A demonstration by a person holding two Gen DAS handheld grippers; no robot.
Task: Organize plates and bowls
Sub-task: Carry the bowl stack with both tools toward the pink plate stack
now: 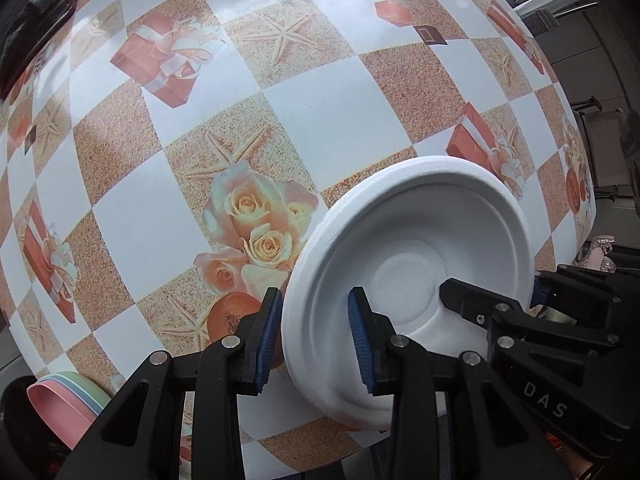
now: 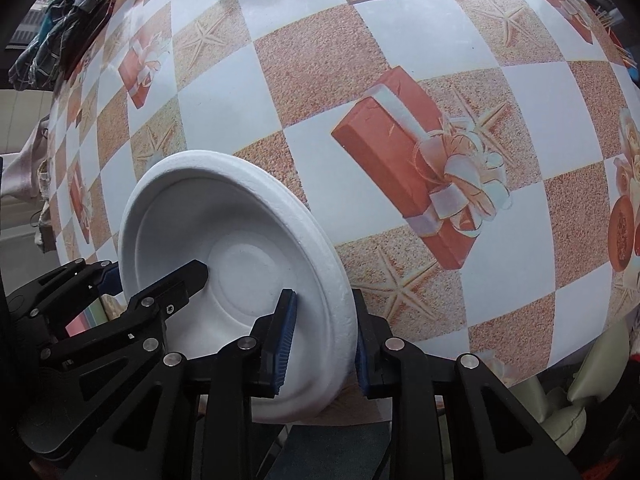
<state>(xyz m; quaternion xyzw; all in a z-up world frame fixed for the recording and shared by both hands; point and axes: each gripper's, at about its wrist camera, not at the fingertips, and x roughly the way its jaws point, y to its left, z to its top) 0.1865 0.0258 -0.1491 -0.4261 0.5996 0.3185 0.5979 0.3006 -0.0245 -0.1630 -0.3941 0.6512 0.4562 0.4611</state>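
A white paper plate is held tilted above the checked tablecloth, with both grippers on opposite sides of its rim. My left gripper is shut on the plate's left rim, one blue pad inside the dish and one outside. The right gripper clamps the far rim at the right of that view. In the right wrist view the same plate sits lower left, my right gripper shut on its right rim. The left gripper bites the opposite rim there.
A stack of pink and pastel bowls sits at the table's near left corner. The tablecloth shows printed gift boxes, roses and starfish. A checked cloth lies beyond the far left edge. Pale cushions lie below the table's near edge.
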